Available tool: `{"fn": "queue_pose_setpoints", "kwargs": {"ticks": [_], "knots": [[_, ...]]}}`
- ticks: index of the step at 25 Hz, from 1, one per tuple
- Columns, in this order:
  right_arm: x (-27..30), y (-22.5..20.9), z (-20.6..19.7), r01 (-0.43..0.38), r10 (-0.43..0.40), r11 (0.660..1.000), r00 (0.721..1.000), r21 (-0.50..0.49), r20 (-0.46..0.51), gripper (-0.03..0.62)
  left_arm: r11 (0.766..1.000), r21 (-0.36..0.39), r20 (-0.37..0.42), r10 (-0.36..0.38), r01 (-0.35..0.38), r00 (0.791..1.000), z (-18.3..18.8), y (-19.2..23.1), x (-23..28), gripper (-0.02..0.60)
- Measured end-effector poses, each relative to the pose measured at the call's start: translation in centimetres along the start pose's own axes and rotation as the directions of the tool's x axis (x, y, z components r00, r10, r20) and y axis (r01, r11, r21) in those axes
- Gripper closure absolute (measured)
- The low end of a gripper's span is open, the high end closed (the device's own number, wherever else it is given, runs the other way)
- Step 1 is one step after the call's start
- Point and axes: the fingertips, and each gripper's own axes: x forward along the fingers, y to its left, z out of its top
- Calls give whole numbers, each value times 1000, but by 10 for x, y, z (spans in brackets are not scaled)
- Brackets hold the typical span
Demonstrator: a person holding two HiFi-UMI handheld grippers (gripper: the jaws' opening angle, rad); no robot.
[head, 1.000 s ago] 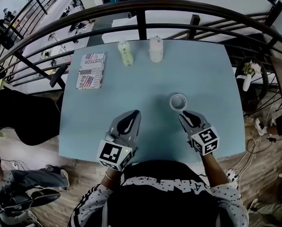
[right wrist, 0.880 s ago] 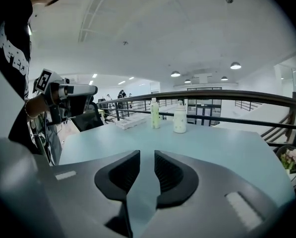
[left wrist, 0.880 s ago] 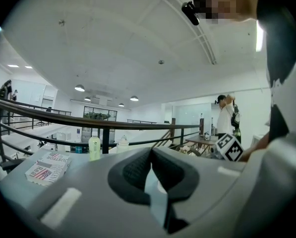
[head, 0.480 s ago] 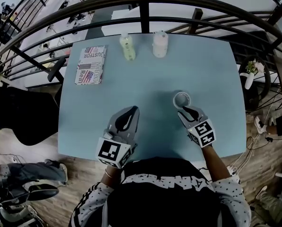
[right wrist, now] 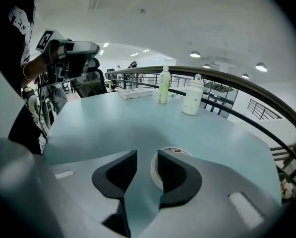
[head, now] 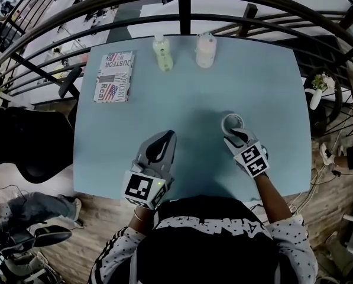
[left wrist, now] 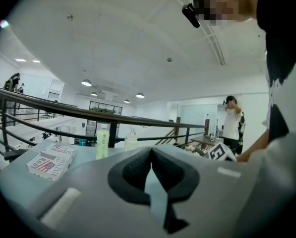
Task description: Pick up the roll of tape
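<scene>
Grey plastic left gripper (head: 170, 134) hovers over the near part of the pale blue-green table (head: 194, 87), its dark pads touching at the tips with nothing between them. To its right, the grey right gripper (head: 235, 132) tilts down at the white roll of tape (head: 232, 116), which lies flat on the table. The jaws are opening; the roll's near wall shows in the gap, and neither pad presses on it. Farther off, a flat flag-printed box (head: 113, 77) lies at the left. A pale green bottle (head: 162, 53) and a white bottle (head: 204, 50) stand upright near the far edge, before a dark metal railing (head: 182, 10).
</scene>
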Motion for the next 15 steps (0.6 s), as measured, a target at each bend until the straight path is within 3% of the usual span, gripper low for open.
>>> {"fn": "queue_pose_setpoints", "kwargs": {"ticks": [7,15], "knots": [[19,-9,-20,-1,-9,995,995,-98,-103,448,1000,-19,-12,21,-21,1000,-10,11,0,581],[34,-12,-31,-27,4,991,985,-131,-170,445,999,-33,-13,27,-27,1000,-11,16,2,581]]}}
